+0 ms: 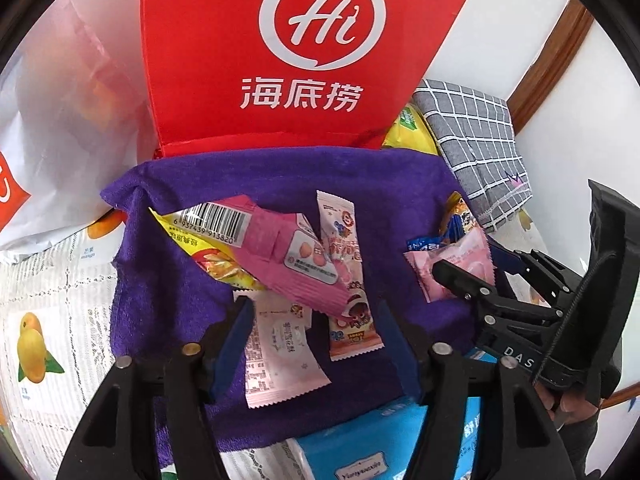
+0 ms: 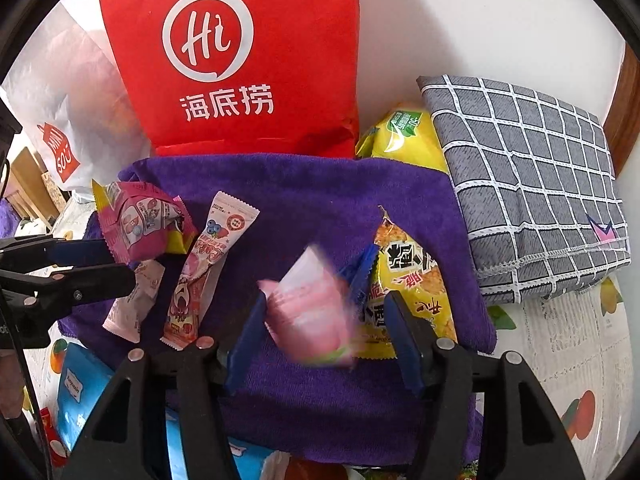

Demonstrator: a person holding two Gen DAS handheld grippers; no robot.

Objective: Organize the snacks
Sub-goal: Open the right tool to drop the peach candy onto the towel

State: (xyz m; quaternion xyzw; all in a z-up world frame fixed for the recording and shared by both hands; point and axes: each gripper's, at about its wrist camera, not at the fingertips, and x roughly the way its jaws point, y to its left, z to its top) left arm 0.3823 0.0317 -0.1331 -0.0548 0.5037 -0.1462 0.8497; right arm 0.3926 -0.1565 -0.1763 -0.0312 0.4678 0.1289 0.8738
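Pink, blurred packet (image 2: pixel 310 312) lies loose between the right hand-held gripper's (image 2: pixel 324 332) spread jaws at six o'clock on the purple towel (image 2: pixel 312 192), so it may slide off-pile.

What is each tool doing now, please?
Left tool: open, holding nothing.
Right tool: open; blurred pink packet loose between its fingers.

Bright, even daylight, soft shadows only. Strong fisheye bending, dark vignette at corners of both views. Left wrist view sharp throughout. Right wrist view: pink packet (image 2: pixel 310 320) between jaws smeared by motion blur; rest crisp. Mild glare on white wall (image 2: pixel 480 20).
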